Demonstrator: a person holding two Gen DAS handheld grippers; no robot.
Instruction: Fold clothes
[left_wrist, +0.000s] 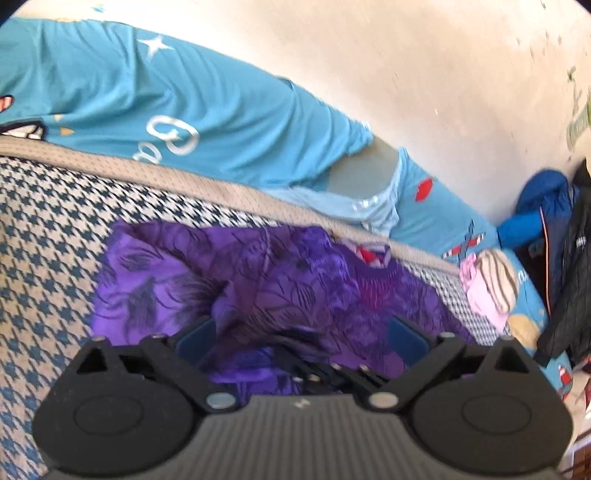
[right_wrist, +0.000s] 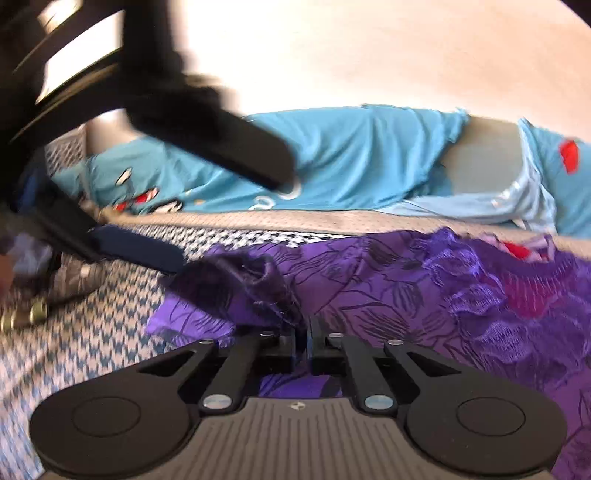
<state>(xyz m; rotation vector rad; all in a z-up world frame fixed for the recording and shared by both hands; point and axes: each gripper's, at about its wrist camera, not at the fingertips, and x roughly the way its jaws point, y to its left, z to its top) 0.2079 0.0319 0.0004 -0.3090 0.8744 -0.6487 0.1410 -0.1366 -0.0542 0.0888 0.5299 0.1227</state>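
A purple floral garment (left_wrist: 280, 280) lies crumpled on the houndstooth mattress (left_wrist: 48, 236). My left gripper (left_wrist: 301, 334) stands wide open over it, and a raised fold of the cloth sits loose between its blue pads (left_wrist: 194, 338). In the right wrist view the same purple garment (right_wrist: 424, 295) spreads to the right. My right gripper (right_wrist: 303, 328) is shut on a bunched edge of it. The left gripper (right_wrist: 229, 221) shows there too, blurred at the upper left, its jaws spread above the garment's left end.
A turquoise printed sheet (left_wrist: 207, 99) is heaped along the pale wall (left_wrist: 443, 74) behind the mattress. A pink striped cloth (left_wrist: 491, 284) lies at the mattress's right end. Dark blue and black bags (left_wrist: 554, 229) stand at the far right.
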